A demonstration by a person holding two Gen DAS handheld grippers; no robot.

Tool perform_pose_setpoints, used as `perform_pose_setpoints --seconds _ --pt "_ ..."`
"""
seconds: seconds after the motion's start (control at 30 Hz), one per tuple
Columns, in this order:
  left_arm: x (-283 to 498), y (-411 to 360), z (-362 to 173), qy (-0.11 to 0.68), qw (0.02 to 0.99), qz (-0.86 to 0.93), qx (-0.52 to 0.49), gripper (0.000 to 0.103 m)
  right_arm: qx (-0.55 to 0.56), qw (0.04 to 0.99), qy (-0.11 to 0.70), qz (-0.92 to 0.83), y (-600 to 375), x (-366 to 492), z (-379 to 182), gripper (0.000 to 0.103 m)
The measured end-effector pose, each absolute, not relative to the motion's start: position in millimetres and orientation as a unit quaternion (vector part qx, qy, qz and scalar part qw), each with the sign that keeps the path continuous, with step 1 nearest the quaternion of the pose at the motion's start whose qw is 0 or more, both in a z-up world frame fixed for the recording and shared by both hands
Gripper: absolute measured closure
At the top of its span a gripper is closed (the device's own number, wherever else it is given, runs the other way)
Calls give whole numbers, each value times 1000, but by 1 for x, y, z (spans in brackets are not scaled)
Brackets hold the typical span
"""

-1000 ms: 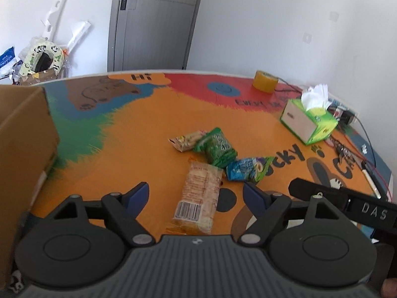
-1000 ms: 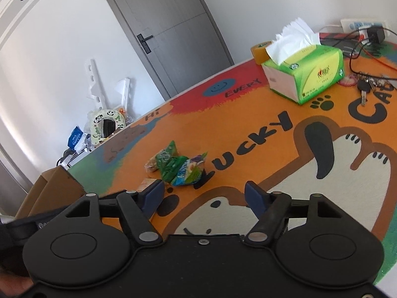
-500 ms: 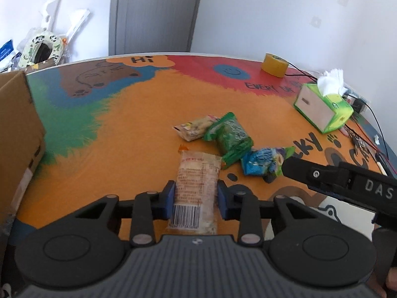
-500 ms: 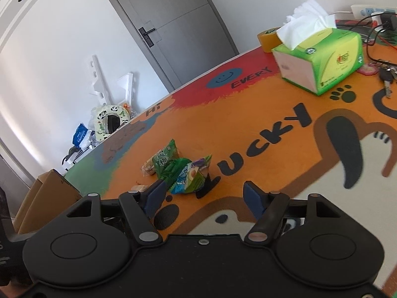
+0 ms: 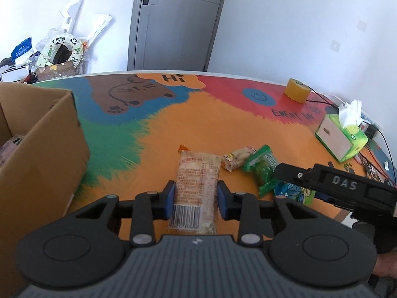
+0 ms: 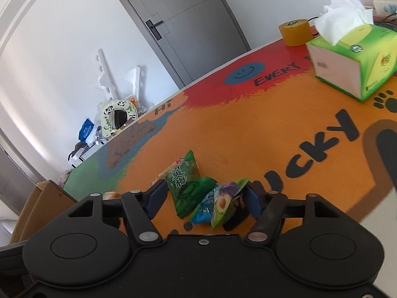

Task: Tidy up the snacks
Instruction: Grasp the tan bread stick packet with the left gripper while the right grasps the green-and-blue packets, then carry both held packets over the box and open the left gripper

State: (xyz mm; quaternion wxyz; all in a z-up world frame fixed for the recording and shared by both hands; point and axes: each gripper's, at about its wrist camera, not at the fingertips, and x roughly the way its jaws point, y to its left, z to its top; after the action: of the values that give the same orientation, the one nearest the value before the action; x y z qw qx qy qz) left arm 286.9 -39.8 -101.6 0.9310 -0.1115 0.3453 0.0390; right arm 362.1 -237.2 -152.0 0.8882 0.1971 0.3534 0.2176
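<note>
My left gripper (image 5: 196, 198) is shut on a long clear cracker packet (image 5: 197, 186) with a barcode, held above the colourful table mat. My right gripper (image 6: 202, 198) is open with its jaws either side of a green snack packet (image 6: 184, 186) and a blue-green packet (image 6: 218, 202) lying on the mat. In the left wrist view the green packet (image 5: 264, 171), a beige packet (image 5: 235, 159) and the blue packet (image 5: 295, 191) lie to the right, partly under the right gripper's black body (image 5: 335, 188).
An open cardboard box (image 5: 37, 149) stands at the left, with something pale inside. A green tissue box (image 5: 342, 139), a yellow tape roll (image 5: 296, 90) and cables sit at the far right. Clutter lies beyond the table's far left edge.
My left gripper closed on the cracker packet and moved it up and left, toward the box. My right gripper moved down and forward around the green and blue packets.
</note>
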Motion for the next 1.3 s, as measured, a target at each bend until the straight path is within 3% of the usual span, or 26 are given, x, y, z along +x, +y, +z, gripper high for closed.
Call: perform_pose_setpoints --seconds 0.07,0.13,1.3 --pt "286 -36 -102 345 931 40 -115 69 192 891 352 214 -235 362 -154 54" --pt "285 -33 -102 345 930 41 -117 69 196 887 358 217 -236 363 -156 78" --pt "186 22 -21 235 959 55 -146 69 161 908 272 276 -187 272 -69 80"
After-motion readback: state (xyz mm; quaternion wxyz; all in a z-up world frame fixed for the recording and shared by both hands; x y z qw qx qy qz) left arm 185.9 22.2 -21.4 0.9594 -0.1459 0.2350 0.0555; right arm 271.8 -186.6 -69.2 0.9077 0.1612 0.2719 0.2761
